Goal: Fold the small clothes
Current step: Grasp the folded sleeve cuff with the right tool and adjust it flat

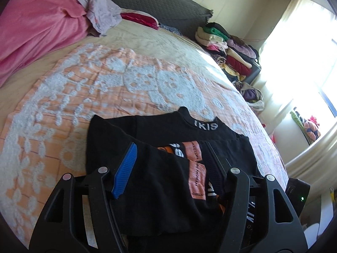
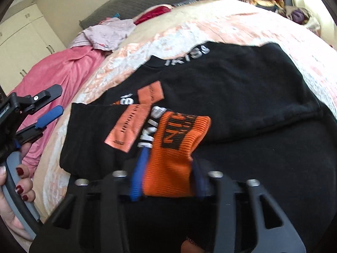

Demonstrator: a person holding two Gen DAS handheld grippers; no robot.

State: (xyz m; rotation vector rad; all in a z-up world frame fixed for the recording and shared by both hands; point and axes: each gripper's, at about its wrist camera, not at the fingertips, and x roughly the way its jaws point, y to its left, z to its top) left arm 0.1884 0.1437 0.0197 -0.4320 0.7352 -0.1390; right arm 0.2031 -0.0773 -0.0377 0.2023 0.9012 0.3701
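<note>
A small black sweatshirt point(image 1: 160, 168) with orange patches and white lettering lies on the bedspread point(image 1: 84, 88). In the left wrist view my left gripper point(image 1: 168, 158) has its blue fingers wide apart, with a fold of the black cloth lying between them. It shows open at the left of the right wrist view point(image 2: 54, 101). My right gripper point(image 2: 168, 164) is shut on the sweatshirt's orange ribbed cuff point(image 2: 174, 147) and holds it over the black body point(image 2: 242, 88).
A pink blanket point(image 1: 35, 31) and a crumpled lilac garment point(image 1: 101, 14) lie at the head of the bed. A stack of folded clothes point(image 1: 229, 48) stands beside the far edge, near a bright window. A grey headboard point(image 1: 160, 2) is behind.
</note>
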